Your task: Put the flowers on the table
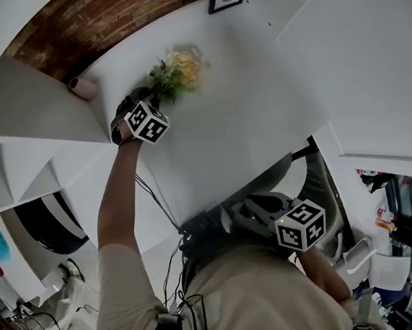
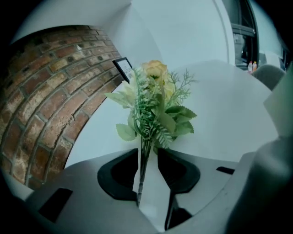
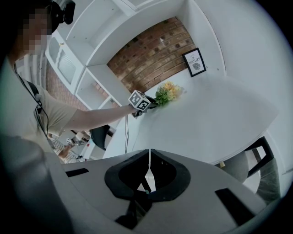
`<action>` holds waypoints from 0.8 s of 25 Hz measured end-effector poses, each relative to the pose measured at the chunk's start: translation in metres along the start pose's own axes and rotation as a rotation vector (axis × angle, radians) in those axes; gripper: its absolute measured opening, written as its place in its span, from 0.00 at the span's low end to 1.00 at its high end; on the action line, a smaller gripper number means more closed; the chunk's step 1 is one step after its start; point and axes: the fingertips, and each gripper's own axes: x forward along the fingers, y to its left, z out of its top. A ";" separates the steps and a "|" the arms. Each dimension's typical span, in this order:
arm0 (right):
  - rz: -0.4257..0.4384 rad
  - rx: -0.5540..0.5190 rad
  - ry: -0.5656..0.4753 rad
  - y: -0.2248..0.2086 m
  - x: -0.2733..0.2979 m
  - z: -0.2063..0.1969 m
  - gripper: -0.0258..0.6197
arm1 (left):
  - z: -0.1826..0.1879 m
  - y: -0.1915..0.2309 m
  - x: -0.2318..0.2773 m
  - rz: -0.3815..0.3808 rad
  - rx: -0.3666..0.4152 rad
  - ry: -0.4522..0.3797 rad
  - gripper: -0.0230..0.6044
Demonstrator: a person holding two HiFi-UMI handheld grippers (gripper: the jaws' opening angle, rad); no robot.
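The white table bears the flowers at its far side near the brick wall, heads pointing away from the person. Their long axis runs straight out along the left gripper. Its jaws stand apart, and the stems pass between them along one jaw, clear of the other, unpinched. A straight pull-back should clear them. The right gripper, jaws closed on nothing, sits well apart from the flowers.

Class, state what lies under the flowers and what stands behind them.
Under the flowers is the white table; the patch directly beneath is hidden. Behind stand a framed picture and a brick wall.
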 end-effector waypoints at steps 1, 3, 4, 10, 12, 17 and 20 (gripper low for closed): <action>0.000 -0.001 -0.001 0.000 0.000 0.000 0.08 | 0.001 0.002 -0.002 0.016 0.003 -0.008 0.22; -0.003 0.000 -0.002 0.000 -0.001 -0.001 0.08 | 0.004 0.007 -0.006 0.044 0.022 -0.024 0.22; -0.005 0.001 -0.002 -0.001 -0.001 -0.002 0.08 | 0.006 0.007 -0.007 0.047 0.035 -0.029 0.22; -0.011 0.008 -0.002 -0.002 0.000 -0.003 0.08 | 0.007 0.006 0.000 0.034 0.046 -0.020 0.14; -0.014 0.010 0.001 -0.002 0.000 -0.003 0.08 | 0.007 0.008 0.003 0.034 0.029 -0.016 0.14; -0.014 0.005 0.011 -0.002 0.003 0.000 0.08 | 0.005 0.015 0.009 0.057 0.001 -0.008 0.13; -0.011 0.000 0.020 0.000 0.004 0.000 0.08 | 0.004 0.021 0.013 0.071 0.005 0.002 0.13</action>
